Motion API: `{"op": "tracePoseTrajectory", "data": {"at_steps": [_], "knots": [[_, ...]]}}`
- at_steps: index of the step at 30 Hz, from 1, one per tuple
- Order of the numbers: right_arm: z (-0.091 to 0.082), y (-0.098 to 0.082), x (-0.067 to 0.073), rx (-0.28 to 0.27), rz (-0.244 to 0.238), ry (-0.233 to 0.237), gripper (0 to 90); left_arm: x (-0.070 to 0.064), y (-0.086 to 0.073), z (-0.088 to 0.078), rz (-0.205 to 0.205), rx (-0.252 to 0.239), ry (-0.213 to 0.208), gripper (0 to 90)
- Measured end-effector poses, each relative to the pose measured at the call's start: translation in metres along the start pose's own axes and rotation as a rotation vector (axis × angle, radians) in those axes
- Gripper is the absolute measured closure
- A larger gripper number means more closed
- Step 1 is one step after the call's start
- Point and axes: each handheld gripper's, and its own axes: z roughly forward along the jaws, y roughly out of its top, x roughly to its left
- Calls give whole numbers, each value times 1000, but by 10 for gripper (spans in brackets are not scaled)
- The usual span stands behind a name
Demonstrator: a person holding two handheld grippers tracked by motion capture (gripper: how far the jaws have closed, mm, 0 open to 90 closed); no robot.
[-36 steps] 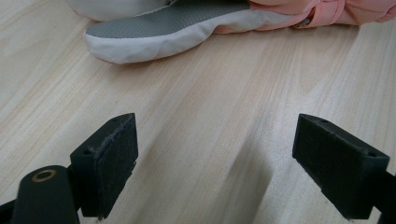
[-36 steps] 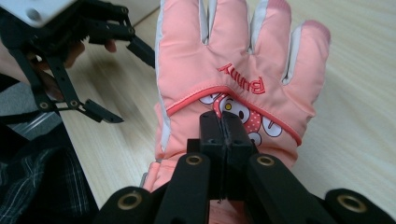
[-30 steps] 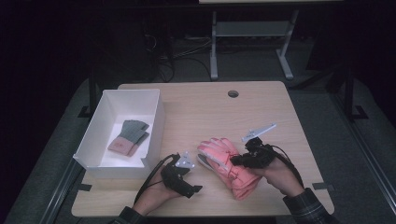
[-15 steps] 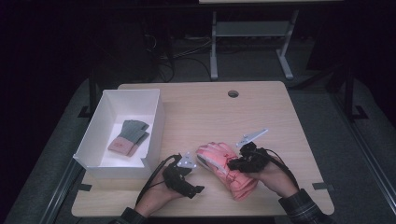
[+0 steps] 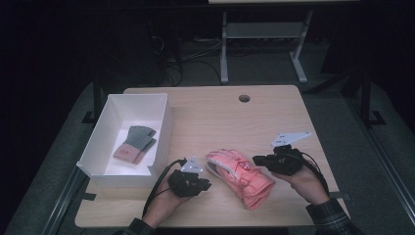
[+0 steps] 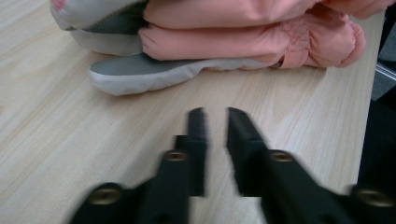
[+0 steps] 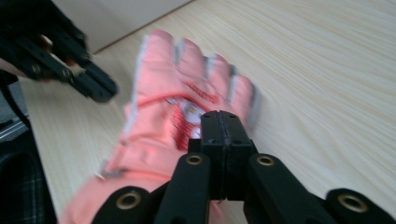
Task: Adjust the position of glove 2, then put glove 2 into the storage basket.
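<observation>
While the pink gloves lie stacked on the desk, long axis slanting from cuffs to fingertips, the left claw, just closed and seemingly empty, sits nearest those fingertips, and the right claw hovers shut above them.

Count on the surface: 1 white box; 1 folded grey-and-pink item inside that box; 2 pink padded gloves, stacked one on the other as the left gripper view shows; 2 hand-held grippers, 1 left gripper and 1 right gripper
</observation>
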Motion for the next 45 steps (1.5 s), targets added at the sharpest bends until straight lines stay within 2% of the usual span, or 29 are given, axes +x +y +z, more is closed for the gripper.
{"op": "tracePoseTrajectory", "data": {"at_steps": [2,6,9,11,13,19,21,22,24,28,29,30,31,32,36,37,39,40,42,45], "knots": [[-4,-7,-6,-3,-3,-13,900,-1,2,1,-33,-17,-17,898],[-11,-23,-18,9,18,-43,900,-5,6,4,-18,-17,-14,898],[-14,-37,-26,27,39,-62,900,-8,9,11,-19,-14,-30,898],[-15,-45,-30,41,43,-62,900,-11,12,16,-23,-12,-40,898],[-14,-53,-32,63,48,-53,900,-12,16,21,-5,2,-43,898],[-5,-72,-36,120,48,-26,900,-13,25,38,6,32,-46,898],[0,-74,-36,135,33,-2,900,-13,27,42,7,38,-43,898],[2,-74,-35,146,36,5,900,-13,27,45,-7,33,-48,897],[7,-74,-33,164,14,20,900,-10,30,49,4,48,-45,897],[11,-74,-26,167,-1,56,900,-5,34,54,-17,41,-38,898],[11,-74,-24,169,-2,68,900,-3,35,54,-10,44,-35,898],[12,-74,-22,169,-8,71,900,-2,36,55,-29,33,-32,897],[13,-74,-20,171,-11,77,900,1,37,54,-16,44,-27,898],[14,-74,-19,174,-15,79,900,2,37,54,-27,33,-24,897],[10,-75,-20,164,-25,71,900,9,38,54,-26,36,-22,898],[6,-75,-22,156,-8,58,900,8,38,54,-43,23,-22,898],[-1,-75,-28,126,7,33,900,11,38,52,-27,34,-20,898],[-1,-76,-31,122,17,31,900,11,38,53,-43,21,-19,897],[3,-77,-32,134,17,39,900,13,39,52,-32,32,-16,897],[14,-78,-26,172,3,84,900,15,40,54,-51,19,-14,897]]}}
